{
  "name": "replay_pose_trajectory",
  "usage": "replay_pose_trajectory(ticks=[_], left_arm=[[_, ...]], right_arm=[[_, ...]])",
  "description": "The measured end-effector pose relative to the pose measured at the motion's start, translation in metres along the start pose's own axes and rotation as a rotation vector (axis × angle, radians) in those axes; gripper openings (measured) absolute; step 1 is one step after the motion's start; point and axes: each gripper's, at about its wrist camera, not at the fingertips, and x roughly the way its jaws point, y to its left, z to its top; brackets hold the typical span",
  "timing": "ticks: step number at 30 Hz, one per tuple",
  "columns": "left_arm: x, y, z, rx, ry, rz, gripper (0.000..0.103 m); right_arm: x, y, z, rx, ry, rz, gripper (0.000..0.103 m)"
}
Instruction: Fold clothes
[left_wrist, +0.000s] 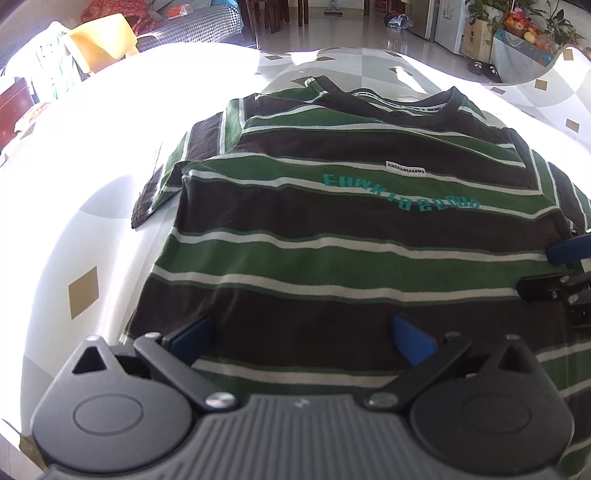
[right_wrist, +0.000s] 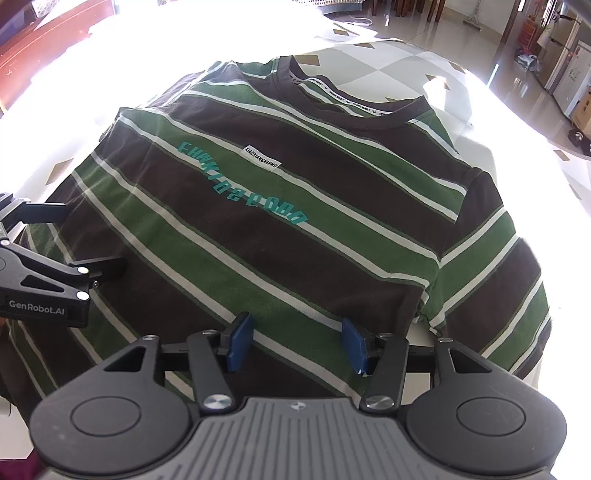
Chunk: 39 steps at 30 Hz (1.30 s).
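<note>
Striped cotton T-shirt in brown, green and white, teal lettering and small white label on the chest, spread flat across the white tablecloth with tan diamonds, neckline toward the far edge, hem at the near edge. One sleeve folded in over the body, the other sleeve lying out flat toward the right edge. Left gripper poised low over the hem, blue pads wide apart, gripping nothing. Right gripper likewise over the hem near the right sleeve, blue pads parted, nothing pinched between them.
</note>
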Motion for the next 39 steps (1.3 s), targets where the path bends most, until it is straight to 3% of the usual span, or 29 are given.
replay_pose_trajectory(ticks=[4, 9, 17, 39], left_arm=[[-0.004, 0.002, -0.005, -0.006, -0.005, 0.006, 0.103], [-0.008, 0.005, -0.010, -0.019, -0.005, 0.014, 0.103], [-0.013, 0.009, -0.017, -0.032, -0.001, 0.021, 0.103], [-0.020, 0.011, -0.025, -0.057, 0.016, 0.032, 0.103]], right_arm=[[0.000, 0.001, 0.000, -0.012, -0.008, -0.008, 0.055], [0.001, -0.001, -0.001, -0.015, -0.022, -0.037, 0.067], [-0.001, -0.002, -0.005, -0.017, -0.050, -0.047, 0.069], [-0.005, 0.008, -0.011, 0.099, -0.014, -0.135, 0.069]])
